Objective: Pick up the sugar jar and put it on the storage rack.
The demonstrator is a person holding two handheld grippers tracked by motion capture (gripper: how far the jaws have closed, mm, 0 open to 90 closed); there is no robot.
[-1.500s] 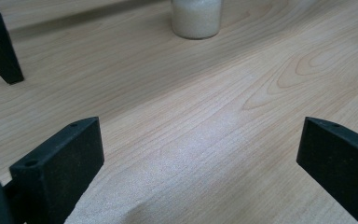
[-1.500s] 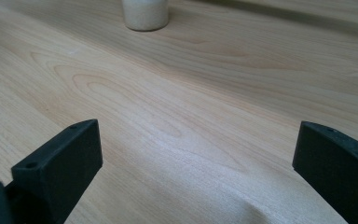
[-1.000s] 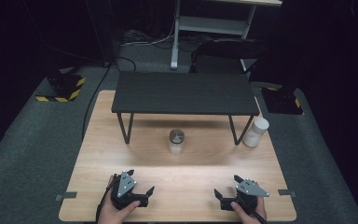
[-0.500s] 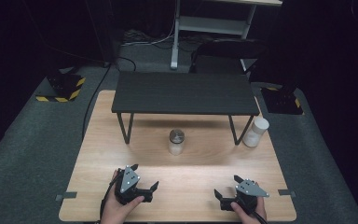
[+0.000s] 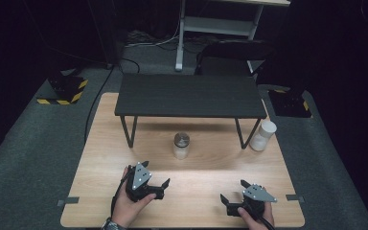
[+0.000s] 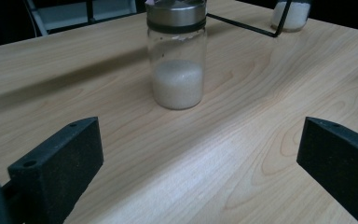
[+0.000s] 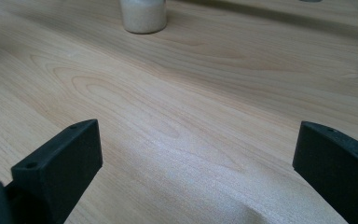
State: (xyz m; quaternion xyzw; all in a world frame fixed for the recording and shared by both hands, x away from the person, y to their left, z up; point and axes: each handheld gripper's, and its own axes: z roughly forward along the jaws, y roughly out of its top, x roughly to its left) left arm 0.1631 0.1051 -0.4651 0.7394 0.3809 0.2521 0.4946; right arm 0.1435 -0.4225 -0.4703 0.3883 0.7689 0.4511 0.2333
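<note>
Glass jar point(image 5: 181, 145) of white grains at centre of the wooden surface point(image 5: 100, 158), left gripper point(image 5: 159, 183) lower left with fingers wide, bare wood between, right gripper point(image 5: 234, 192) lower right, fingers wide, black shelf point(image 5: 187, 96) behind the jar, white container point(image 5: 263, 135) by its right leg

no readable text, labels or numbers on anything

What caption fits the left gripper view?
Open left gripper faces a glass jar of white grains on the wooden table.
</note>
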